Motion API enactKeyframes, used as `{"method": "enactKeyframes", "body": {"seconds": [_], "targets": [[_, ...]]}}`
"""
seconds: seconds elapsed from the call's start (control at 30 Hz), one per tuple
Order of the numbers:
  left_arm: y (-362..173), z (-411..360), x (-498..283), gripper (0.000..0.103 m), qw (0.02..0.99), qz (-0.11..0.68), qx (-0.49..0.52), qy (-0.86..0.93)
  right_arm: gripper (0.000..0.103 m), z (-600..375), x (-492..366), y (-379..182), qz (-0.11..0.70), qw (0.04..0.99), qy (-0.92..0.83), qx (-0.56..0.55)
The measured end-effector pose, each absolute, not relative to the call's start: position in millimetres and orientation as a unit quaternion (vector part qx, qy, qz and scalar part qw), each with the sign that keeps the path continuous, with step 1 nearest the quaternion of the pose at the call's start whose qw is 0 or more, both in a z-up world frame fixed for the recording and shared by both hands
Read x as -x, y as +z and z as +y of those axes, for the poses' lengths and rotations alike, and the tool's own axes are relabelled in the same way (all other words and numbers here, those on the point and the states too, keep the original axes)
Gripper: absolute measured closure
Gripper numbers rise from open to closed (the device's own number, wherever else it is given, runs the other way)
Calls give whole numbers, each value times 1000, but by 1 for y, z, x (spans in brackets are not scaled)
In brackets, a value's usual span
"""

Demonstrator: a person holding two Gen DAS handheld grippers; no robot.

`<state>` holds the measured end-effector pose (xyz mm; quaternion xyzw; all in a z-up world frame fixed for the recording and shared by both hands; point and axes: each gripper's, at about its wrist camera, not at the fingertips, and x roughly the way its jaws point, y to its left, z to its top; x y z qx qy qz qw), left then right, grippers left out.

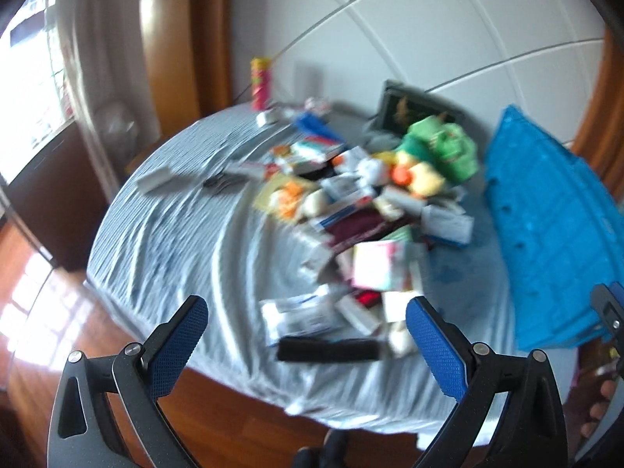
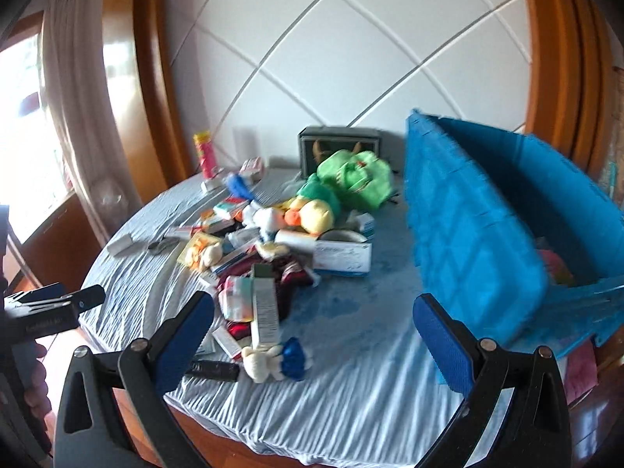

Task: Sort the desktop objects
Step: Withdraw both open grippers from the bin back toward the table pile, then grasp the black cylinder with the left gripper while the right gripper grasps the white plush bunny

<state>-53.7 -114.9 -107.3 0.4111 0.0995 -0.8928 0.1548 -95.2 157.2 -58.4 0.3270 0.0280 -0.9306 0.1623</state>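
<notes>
A heap of small boxes [image 1: 362, 234], packets and plush toys lies on a round table under a blue-grey striped cloth [image 1: 167, 241]. A yellow duck plush [image 2: 316, 214] and a green plush [image 2: 355, 183] lie at the back of the heap [image 2: 265, 257]. A small white-and-blue plush [image 2: 277, 358] and a black bar [image 1: 327, 349] lie at the near edge. A big blue bin [image 2: 475, 234] stands at the right, also in the left wrist view [image 1: 546, 226]. My left gripper [image 1: 308, 323] and right gripper [image 2: 316, 319] are both open and empty, held above the near table edge.
A pink and yellow tube [image 2: 206, 154] stands at the far left of the table. A dark framed box [image 2: 339, 144] stands at the back against the white quilted wall. A small grey box [image 1: 156, 179] lies apart on the left. Wooden floor lies below the table edge.
</notes>
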Motion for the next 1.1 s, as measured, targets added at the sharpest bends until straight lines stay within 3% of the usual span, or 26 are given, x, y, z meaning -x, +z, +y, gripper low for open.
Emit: {"method": "enactKeyframes", "body": {"seconds": [0.13,0.53,0.77,1.1], "targets": [[-134,-146,56,0,180,109,-434,-876,0,134,118,-91,22,179,-916,-359],[-224,-141,99,2,171,81,-519,-833,0,104,186,-195,50,203,-862,-462],[-240,-142,116,2,100,33,-536,-838,0,99,191,-223,43,176,-848,-498],[-284,-120,123,2,-95,-87,-547,-827,0,91,131,-244,-36,11,-864,-503]]}}
